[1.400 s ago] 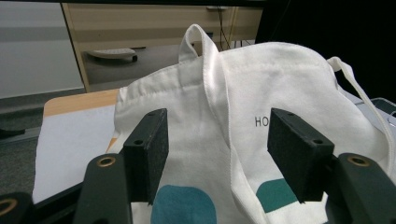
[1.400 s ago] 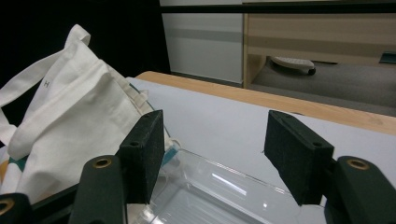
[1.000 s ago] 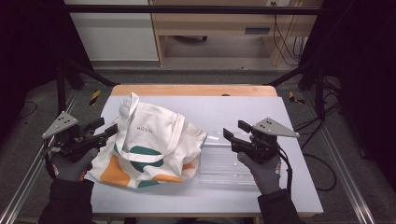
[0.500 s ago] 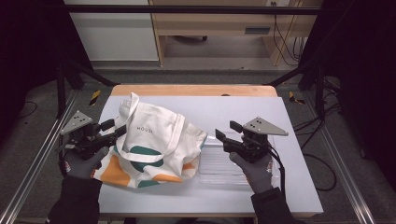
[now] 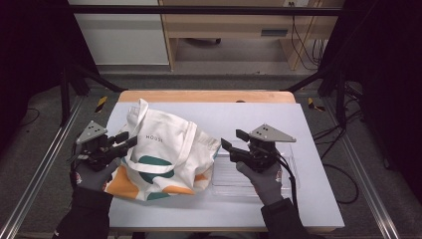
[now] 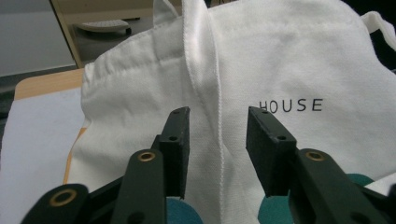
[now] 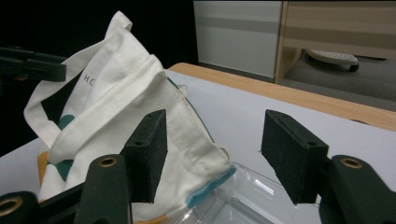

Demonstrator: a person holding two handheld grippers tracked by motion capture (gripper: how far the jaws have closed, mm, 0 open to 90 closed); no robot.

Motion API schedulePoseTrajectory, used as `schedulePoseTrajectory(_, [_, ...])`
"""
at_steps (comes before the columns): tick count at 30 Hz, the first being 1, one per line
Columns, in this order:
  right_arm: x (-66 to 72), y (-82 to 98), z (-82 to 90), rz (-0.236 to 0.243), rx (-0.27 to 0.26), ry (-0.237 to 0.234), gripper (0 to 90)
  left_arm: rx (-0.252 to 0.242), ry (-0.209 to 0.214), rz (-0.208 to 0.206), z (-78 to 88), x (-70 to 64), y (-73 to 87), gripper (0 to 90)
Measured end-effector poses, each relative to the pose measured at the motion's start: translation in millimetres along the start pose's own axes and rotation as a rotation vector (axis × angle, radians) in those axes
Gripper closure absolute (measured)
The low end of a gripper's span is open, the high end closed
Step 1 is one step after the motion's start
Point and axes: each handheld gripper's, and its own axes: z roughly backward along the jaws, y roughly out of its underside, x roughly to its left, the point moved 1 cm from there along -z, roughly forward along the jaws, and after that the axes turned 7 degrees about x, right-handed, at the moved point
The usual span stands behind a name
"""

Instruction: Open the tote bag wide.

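Note:
A white tote bag (image 5: 164, 149) printed HOUSE, with green and orange shapes, lies rumpled on the light table (image 5: 259, 117). My left gripper (image 5: 128, 139) is at the bag's left side. In the left gripper view its jaws (image 6: 218, 116) have just been closing and stand apart on either side of the bag's sewn strap (image 6: 205, 70), without pressing on it. My right gripper (image 5: 233, 139) hovers open over a clear plastic tray (image 5: 239, 181), pointing at the bag's right edge (image 7: 201, 154), with nothing between its pads.
The clear tray (image 7: 252, 196) lies right of the bag, its left end under the cloth. A wooden strip (image 5: 209, 95) runs along the table's far edge. Black frame rails flank the table. Cabinets stand on the floor beyond.
Both grippers have moved inward toward the bag. The left gripper's jaws have narrowed around the strap. The bag has not moved.

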Motion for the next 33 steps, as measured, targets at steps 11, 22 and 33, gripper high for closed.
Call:
schedulePoseTrajectory(11, [17.8, -12.8, -24.5, 0.007, -0.006, -0.053, 41.6, 0.016, 0.004, 0.012, -1.5, 3.5, 4.5, 77.4])
schedulePoseTrajectory(22, [36.0, -23.8, -54.5, 0.030, 0.008, -0.088, 35.8, 0.025, 0.003, 0.006, 0.2, 3.0, 5.3, 85.4])
schedulePoseTrajectory(33, [44.2, -29.3, -79.8, 0.031, 0.033, -0.114, 32.2, 0.032, 0.007, 0.010, -0.2, 5.1, 8.7, 86.6])
